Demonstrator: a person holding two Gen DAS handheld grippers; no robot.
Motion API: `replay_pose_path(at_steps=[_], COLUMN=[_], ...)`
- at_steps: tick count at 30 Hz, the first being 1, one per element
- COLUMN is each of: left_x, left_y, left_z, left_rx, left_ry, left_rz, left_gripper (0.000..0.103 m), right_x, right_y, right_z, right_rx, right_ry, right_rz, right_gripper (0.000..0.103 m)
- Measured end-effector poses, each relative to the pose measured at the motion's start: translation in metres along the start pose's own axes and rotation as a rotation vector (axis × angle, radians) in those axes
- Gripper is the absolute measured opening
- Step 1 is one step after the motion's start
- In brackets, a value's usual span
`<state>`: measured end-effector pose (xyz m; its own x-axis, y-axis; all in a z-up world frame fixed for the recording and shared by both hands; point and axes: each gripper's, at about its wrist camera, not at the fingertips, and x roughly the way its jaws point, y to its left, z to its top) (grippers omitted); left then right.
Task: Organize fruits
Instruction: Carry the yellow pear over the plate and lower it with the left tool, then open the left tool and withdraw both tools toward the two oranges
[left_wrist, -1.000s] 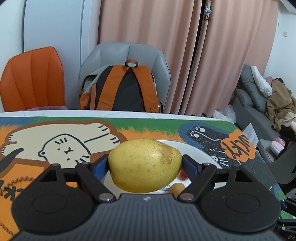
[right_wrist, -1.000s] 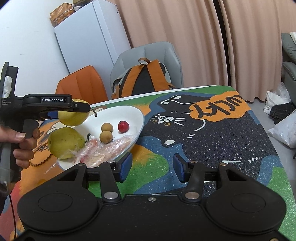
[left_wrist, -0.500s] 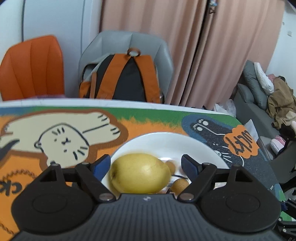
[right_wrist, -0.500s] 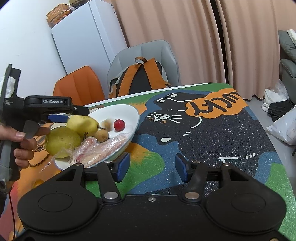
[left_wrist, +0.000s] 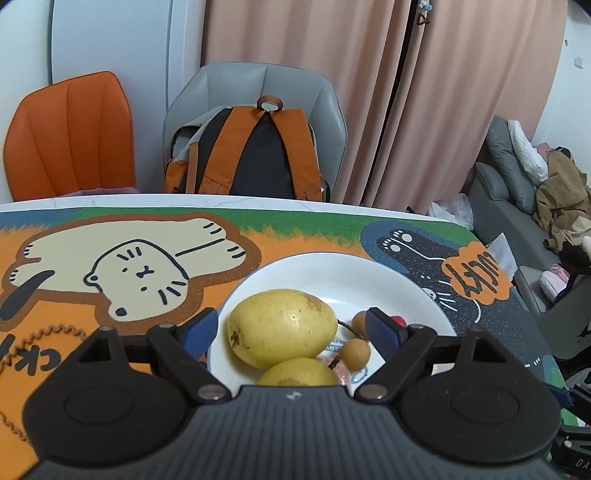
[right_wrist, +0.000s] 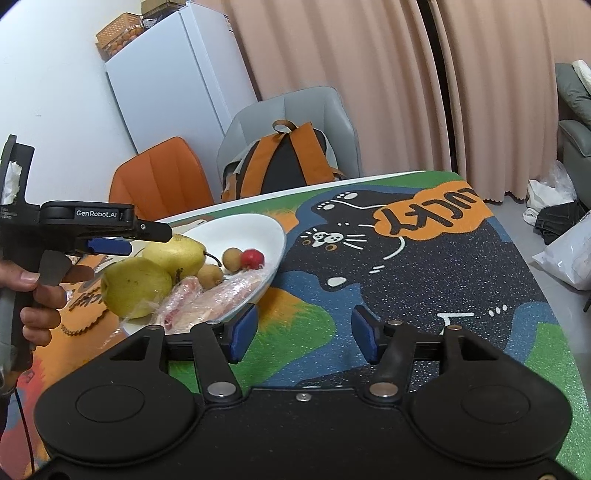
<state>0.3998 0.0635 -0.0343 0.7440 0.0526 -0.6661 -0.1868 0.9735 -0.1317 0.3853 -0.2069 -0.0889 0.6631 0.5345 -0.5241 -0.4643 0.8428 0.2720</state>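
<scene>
A yellow pear (left_wrist: 280, 326) lies on the white plate (left_wrist: 332, 269), leaning on a second pear (left_wrist: 299, 371). My left gripper (left_wrist: 291, 330) straddles the first pear with its jaws opening, and a gap shows on each side between pad and fruit. Two longans (left_wrist: 354, 354) and a small red fruit (right_wrist: 253, 258) lie beside the pears, with a plastic-wrapped packet (right_wrist: 207, 299) at the plate's near rim. My right gripper (right_wrist: 303, 334) hovers over the table mat to the right of the plate, jaws opening, nothing between them.
A cartoon cat mat (right_wrist: 406, 266) covers the table. Behind the table stand a grey chair with an orange-and-black backpack (left_wrist: 255, 155) and an orange chair (left_wrist: 70, 133). A white fridge (right_wrist: 177, 85) is at the back left and a sofa (left_wrist: 517, 192) at the right.
The left gripper came down with the pear, set it on the plate beside the other pear and let go, jaws widening. The right gripper's jaws spread a little.
</scene>
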Motion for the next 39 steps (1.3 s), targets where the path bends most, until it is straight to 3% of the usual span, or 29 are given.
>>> replay_pose_path(at_steps=[10,16,20,33,39], left_x=[-0.039,-0.065,-0.080,-0.121,-0.136], left_y=[0.006,0.013,0.018,0.030,0.034], left_z=[-0.006,-0.017,-0.026,-0.056,-0.069], left_rx=[0.004,-0.011,-0.012,-0.060,-0.075], left_ry=[-0.043,-0.073,-0.092,-0.125,-0.141], left_rz=[0.001,0.006,0.012,0.015,-0.003], left_gripper=[0.092,0.097,0.097,0.098,0.103], right_x=[-0.012,-0.021,-0.028,-0.050,-0.058], right_y=[0.022,0.039,0.051,0.078,0.085], right_z=[0.003,0.003,0.001,-0.003,-0.008], right_rx=[-0.027,-0.053,-0.068,-0.092,-0.103], right_ry=[-0.009,-0.016,-0.022,-0.036,-0.036], right_rz=[0.034,0.050,0.063,0.066,0.051], right_gripper=[0.064,0.076,0.089,0.103,0.103])
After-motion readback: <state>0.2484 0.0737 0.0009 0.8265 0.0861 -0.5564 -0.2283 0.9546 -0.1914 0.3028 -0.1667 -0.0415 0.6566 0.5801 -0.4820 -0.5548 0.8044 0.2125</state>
